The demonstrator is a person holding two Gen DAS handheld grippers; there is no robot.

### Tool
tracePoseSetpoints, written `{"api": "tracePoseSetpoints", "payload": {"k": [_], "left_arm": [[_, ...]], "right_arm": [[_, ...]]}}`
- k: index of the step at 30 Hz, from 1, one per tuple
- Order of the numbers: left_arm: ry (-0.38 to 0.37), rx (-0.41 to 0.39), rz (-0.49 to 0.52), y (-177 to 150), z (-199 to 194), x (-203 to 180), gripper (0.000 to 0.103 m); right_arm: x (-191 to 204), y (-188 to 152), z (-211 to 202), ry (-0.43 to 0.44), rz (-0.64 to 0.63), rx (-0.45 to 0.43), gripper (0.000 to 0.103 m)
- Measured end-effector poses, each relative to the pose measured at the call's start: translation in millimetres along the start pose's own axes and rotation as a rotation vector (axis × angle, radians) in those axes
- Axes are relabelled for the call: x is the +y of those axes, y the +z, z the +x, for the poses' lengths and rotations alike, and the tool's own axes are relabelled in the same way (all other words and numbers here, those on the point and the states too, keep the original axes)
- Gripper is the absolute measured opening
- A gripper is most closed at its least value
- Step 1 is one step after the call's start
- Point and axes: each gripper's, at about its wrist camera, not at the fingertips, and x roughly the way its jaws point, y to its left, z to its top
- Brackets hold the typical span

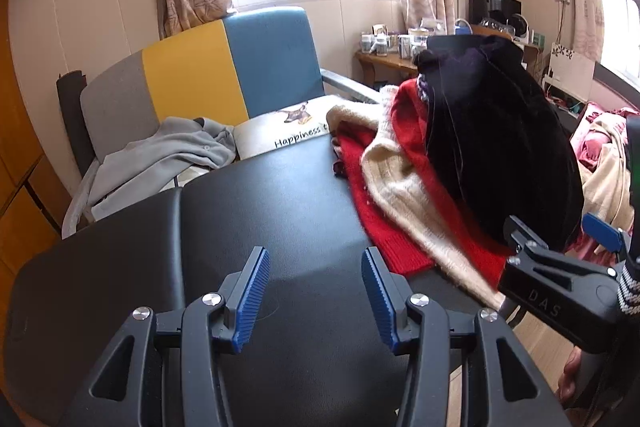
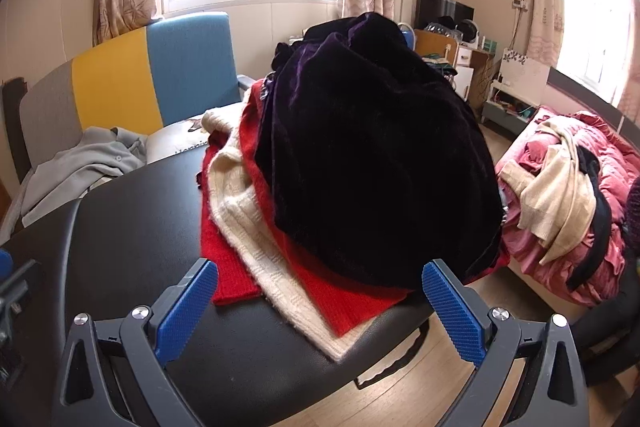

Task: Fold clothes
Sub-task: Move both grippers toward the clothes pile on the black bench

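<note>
A heap of clothes lies on the right part of a black padded table (image 1: 256, 211) (image 2: 132, 235). A dark purple velvet garment (image 1: 500, 147) (image 2: 376, 167) is on top, over a red knit (image 1: 380, 211) (image 2: 352, 299) and a cream knit (image 1: 404, 195) (image 2: 248, 223). My left gripper (image 1: 314, 295) is open above bare table, left of the heap. My right gripper (image 2: 320, 311) is open wide in front of the heap's near edge, touching nothing. In the left wrist view the right gripper (image 1: 560, 267) shows at the right edge, beside the velvet.
Behind the table stands a grey, yellow and blue sofa (image 1: 200, 67) (image 2: 120, 79) with a grey garment (image 1: 160, 159) (image 2: 80, 163) and a printed cushion (image 1: 288, 131). A bed (image 2: 568, 203) with pink bedding and more clothes is to the right. Wooden floor (image 2: 400, 387) lies below the table edge.
</note>
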Motion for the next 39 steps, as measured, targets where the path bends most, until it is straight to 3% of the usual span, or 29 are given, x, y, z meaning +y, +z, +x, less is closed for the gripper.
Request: {"api": "tracePoseSetpoints", "payload": {"k": [11, 17, 18, 21, 23, 28, 34, 39], "left_arm": [[0.004, 0.052, -0.076, -19.5, -0.5, 24.4, 0.05], [0.002, 0.077, -0.116, -37.9, -7.2, 47.3, 0.052], [-0.012, 0.078, -0.117, -41.9, -7.7, 49.8, 0.053], [-0.057, 0.098, -0.093, -57.9, -0.8, 50.5, 0.058], [-0.082, 0.119, -0.067, -71.2, 7.9, 48.2, 0.058], [-0.131, 0.183, -0.005, -100.1, 39.0, 44.2, 0.058], [-0.163, 0.298, -0.041, -116.4, 93.8, 48.8, 0.058], [-0.163, 0.345, -0.052, -121.6, 123.4, 49.2, 0.058]], "right_arm": [[17.1, -14.2, -14.0, 0.037, -0.041, -0.016, 0.103], [-3.5, -25.2, -66.5, 0.181, 0.013, -0.235, 0.103], [-6.3, -26.6, -67.9, 0.207, 0.002, -0.227, 0.103], [-22.2, -30.7, -50.4, 0.296, 0.029, -0.051, 0.103], [-39.0, -35.1, -46.9, 0.303, 0.089, -0.024, 0.103], [-72.8, -3.0, -23.4, 0.287, 0.158, -0.071, 0.103], [-113.1, 36.7, 5.3, 0.267, 0.238, -0.13, 0.1], [-116.8, 108.6, 52.3, 0.243, 0.254, -0.133, 0.1]]}}
